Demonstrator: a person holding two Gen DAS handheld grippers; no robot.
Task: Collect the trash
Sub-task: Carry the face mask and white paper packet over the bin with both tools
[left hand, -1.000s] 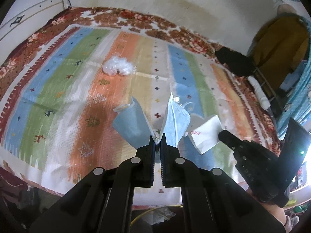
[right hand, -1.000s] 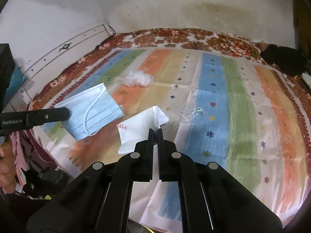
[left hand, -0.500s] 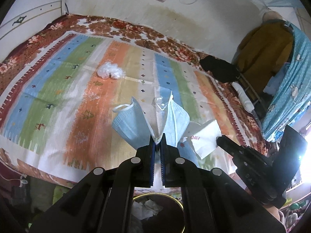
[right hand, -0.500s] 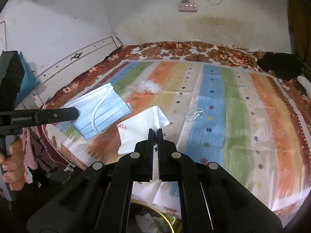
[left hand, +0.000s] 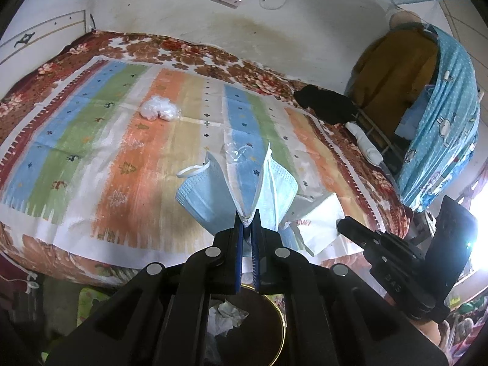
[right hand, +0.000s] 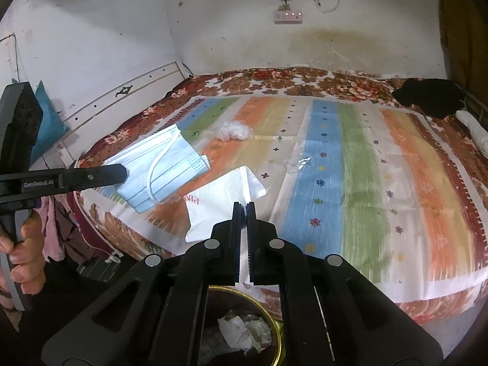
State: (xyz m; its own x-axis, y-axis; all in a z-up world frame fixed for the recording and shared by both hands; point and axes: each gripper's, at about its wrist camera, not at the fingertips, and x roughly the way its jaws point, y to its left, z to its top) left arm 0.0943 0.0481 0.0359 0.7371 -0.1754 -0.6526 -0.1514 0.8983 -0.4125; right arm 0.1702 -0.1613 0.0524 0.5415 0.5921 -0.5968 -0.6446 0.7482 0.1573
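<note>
1. Left tool (left hand: 247,213) is clamped on a blue face mask (left hand: 213,195), held up just past the bed's near edge.
2. Right tool (right hand: 243,206) pinches a white paper napkin (right hand: 219,201) the same way.
3. Both hang above the gold-rimmed bin (right hand: 276,329), probably for dropping in.
4. A plastic wad (right hand: 233,129) and clear wrapper (right hand: 300,163) wait mid-bed.

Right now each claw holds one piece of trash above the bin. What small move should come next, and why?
Probably open both claws. The left claw is shut on the blue face mask, the right claw on the white napkin. The gold-rimmed bin lies just under both, though the pieces hang a little ahead of its rim, so drawing back slightly first may be safer.
</note>
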